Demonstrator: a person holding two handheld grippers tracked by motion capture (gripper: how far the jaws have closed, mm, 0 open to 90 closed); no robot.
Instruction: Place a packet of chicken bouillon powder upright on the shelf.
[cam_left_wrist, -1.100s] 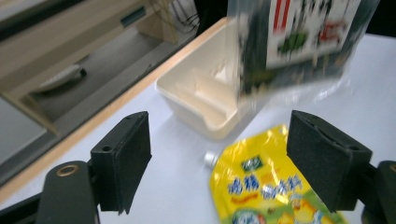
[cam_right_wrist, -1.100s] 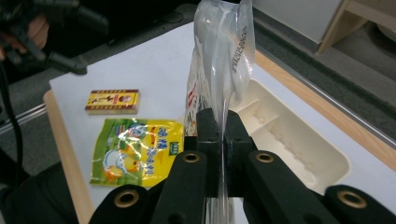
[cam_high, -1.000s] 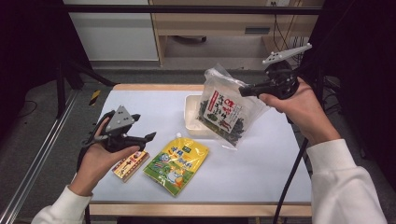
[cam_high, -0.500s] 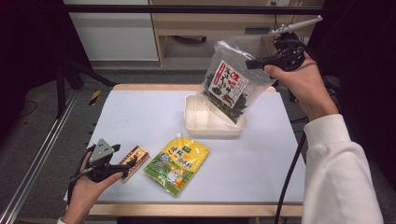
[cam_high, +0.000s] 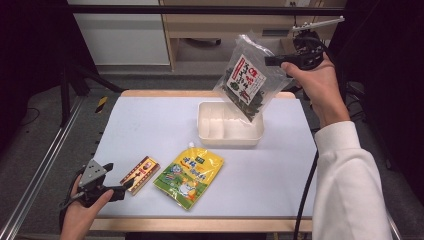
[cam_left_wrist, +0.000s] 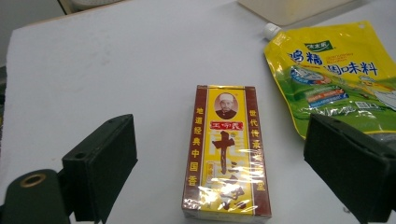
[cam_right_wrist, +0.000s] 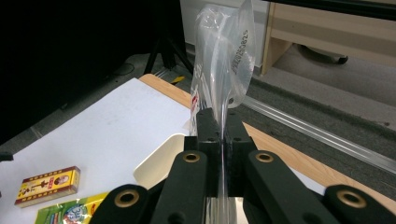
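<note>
Item 1: clear bag (cam_high: 247, 82) of dark dried leaves with a red-and-white label. Clenched at its top edge by the right gripper (cam_high: 272, 61), jaws pressed flat on the plastic, as the right gripper view confirms at the gripper (cam_right_wrist: 219, 128) and bag (cam_right_wrist: 229, 60). It hangs tilted above the far right part of the table (cam_high: 150, 125), its lower corner over the cream tray (cam_high: 227, 135). Not yet set in the tray.

Item 2: small box (cam_high: 140, 174), yellow with dark red borders, flat near the front left corner of the table. The left gripper (cam_high: 120, 189) sits low at that corner, released; its jaws have just been opening and now stand wide to either side of the box without touching it, seen at the gripper (cam_left_wrist: 219, 172) and box (cam_left_wrist: 226, 154). Nothing is gripped.

Item 3: yellow pouch (cam_high: 190, 175) with a spout, flat just beside the box, toward the front edge. Untouched.

Progress, as judged: tray empty; 1 of 3 packets is lifted toward it, 1 is about to be grasped, 1 waits.

View notes: the left gripper view gives the box's portrait print and the pouch's white spout (cam_left_wrist: 271, 30); the high view gives the bag's place over the tray; the right gripper view gives the pinch on the bag's seam.
</note>
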